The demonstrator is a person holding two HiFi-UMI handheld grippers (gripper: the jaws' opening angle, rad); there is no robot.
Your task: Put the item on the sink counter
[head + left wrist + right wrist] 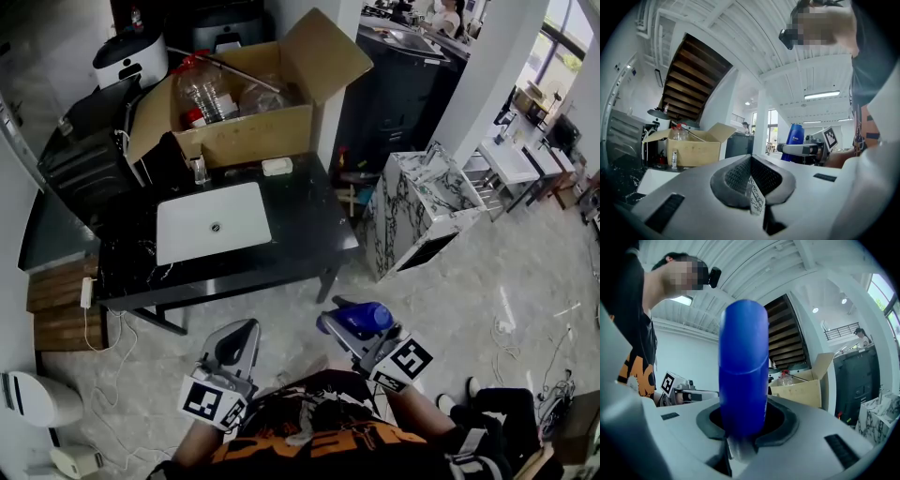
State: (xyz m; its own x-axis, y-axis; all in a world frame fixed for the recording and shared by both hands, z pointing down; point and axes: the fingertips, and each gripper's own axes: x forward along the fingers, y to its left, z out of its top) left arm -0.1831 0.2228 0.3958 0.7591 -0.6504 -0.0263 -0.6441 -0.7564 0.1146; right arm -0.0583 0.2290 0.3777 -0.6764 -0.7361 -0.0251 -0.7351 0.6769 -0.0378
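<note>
Sink counter (302, 236) ahead; right gripper (347, 330) level, clamping blue bottle (367, 317).

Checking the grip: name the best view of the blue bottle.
Right gripper view: the blue bottle fills the centre, clamped in the right gripper. Head view shows it small; left gripper view, small and distant.

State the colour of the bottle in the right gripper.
The bottle is blue; right gripper view.

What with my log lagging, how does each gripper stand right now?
Left gripper: closed, nothing between its jaws.
Right gripper: closed on the blue bottle.
</note>
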